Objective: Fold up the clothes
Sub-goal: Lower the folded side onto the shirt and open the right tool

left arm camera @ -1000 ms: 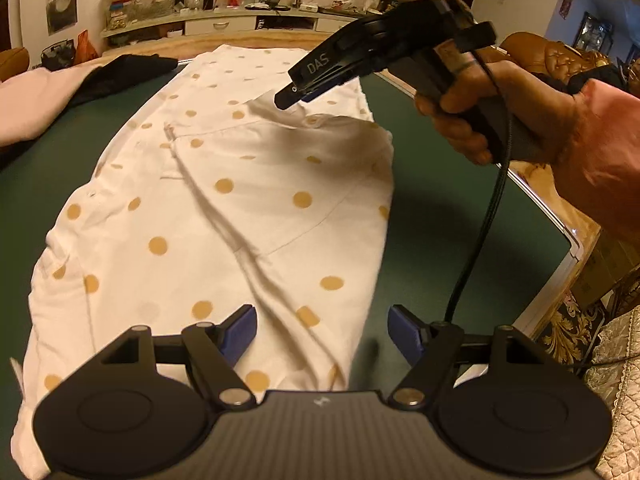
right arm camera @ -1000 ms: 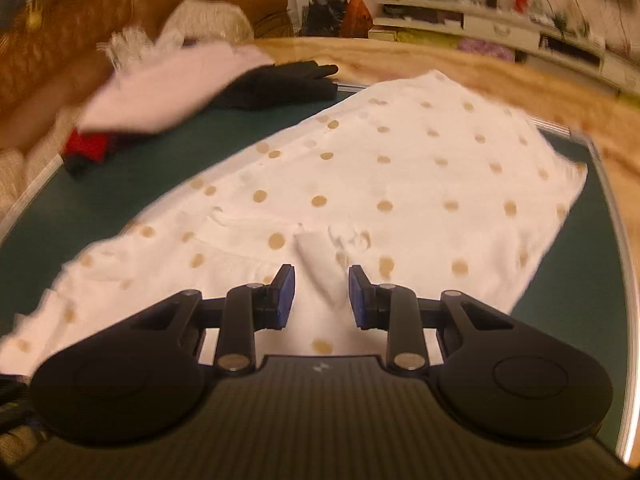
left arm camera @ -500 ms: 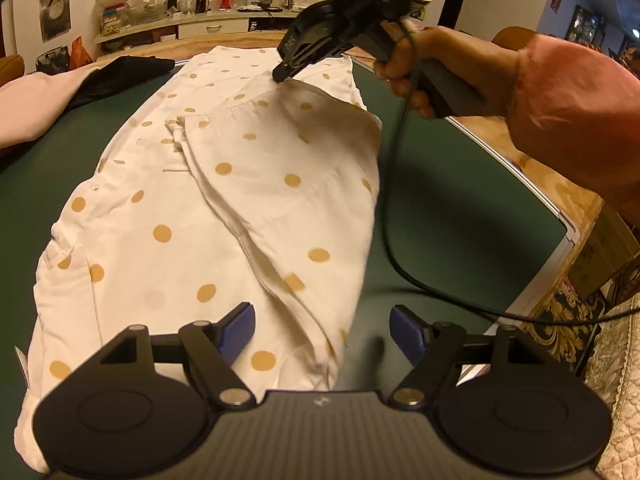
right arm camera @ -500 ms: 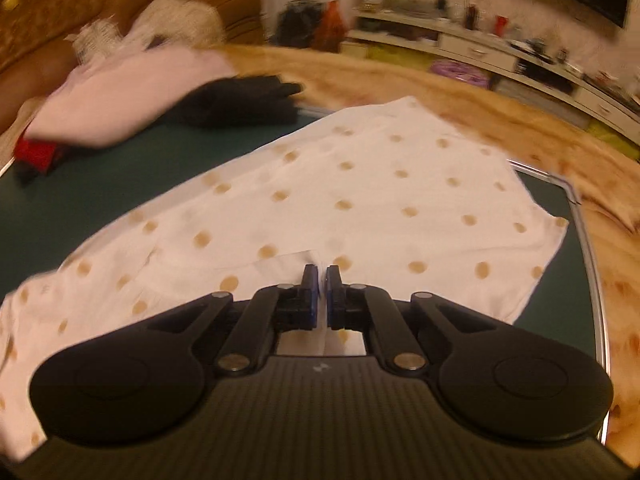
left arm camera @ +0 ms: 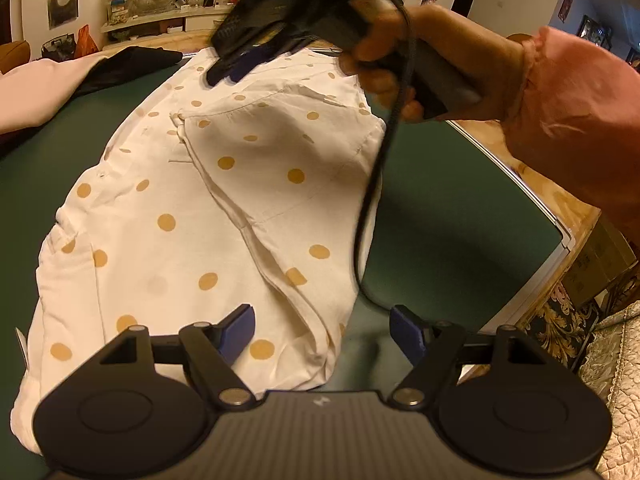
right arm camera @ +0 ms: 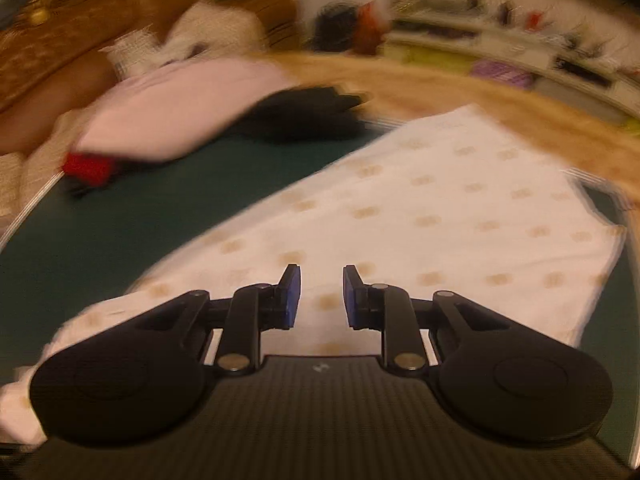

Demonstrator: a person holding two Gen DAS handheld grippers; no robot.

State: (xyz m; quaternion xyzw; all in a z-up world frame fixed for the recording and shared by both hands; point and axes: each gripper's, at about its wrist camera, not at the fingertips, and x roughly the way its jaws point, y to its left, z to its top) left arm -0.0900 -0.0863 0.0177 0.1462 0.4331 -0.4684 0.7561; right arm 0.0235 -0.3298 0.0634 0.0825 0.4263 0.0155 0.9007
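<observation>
Left wrist view: the left claw (left arm camera: 322,328) hangs wide open over the near end of a white garment with tan dots (left arm camera: 180,216), nothing between its blue pads; one pad sits above the cloth, the other above the bare green table (left arm camera: 452,216) to the claw's right. The garment lies spread on the table and runs away from the claw, with a flap folded over along its right side. Beyond the claw, at the far end of that flap, the right claw (left arm camera: 224,72) hangs above the cloth in a person's hand (left arm camera: 432,60), a pink sleeve (left arm camera: 580,120) behind it and a black cable (left arm camera: 376,184) trailing down toward the left claw. Far off to the left claw's left lie a pink garment (left arm camera: 36,92) and a black garment (left arm camera: 132,60).

Right wrist view, blurred: the right claw (right arm camera: 322,296) has its jaws opening, a modest gap between the blue pads and no cloth pinched there; the dotted garment lies under and ahead of it. To the claw's far left, the pink and black garments rest on the table beside something red (right arm camera: 88,166).
</observation>
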